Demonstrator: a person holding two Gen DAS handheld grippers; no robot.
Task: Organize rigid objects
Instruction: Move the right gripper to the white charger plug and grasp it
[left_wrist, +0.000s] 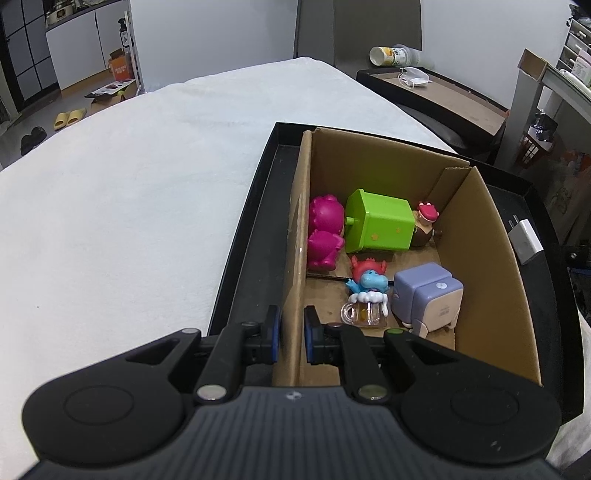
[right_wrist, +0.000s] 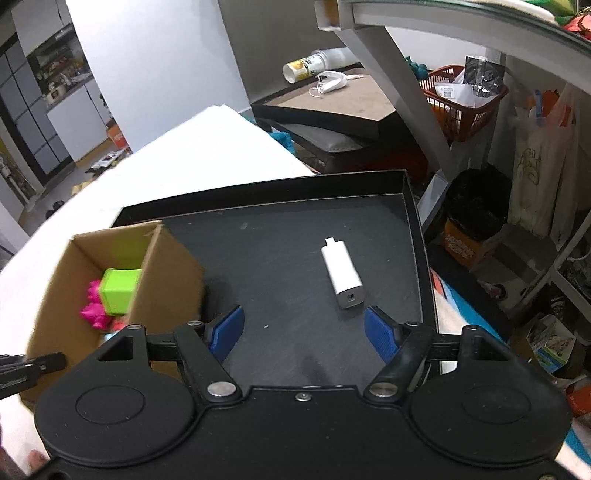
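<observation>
Toys already in cardboard box — left gripper clamped on its wall. White charger alone left on black tray; right gripper spread, empty.

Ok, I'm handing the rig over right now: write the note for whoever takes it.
Left gripper: shut on the brown cardboard box, clamping its left wall.
Right gripper: open, empty, above the black tray, aimed toward the white plug-in charger.
Done: magenta toy, green plastic bin, blue troll figure, lavender box toy and small brown figure lie in the box.
Left: the charger, lying outside the box.
</observation>
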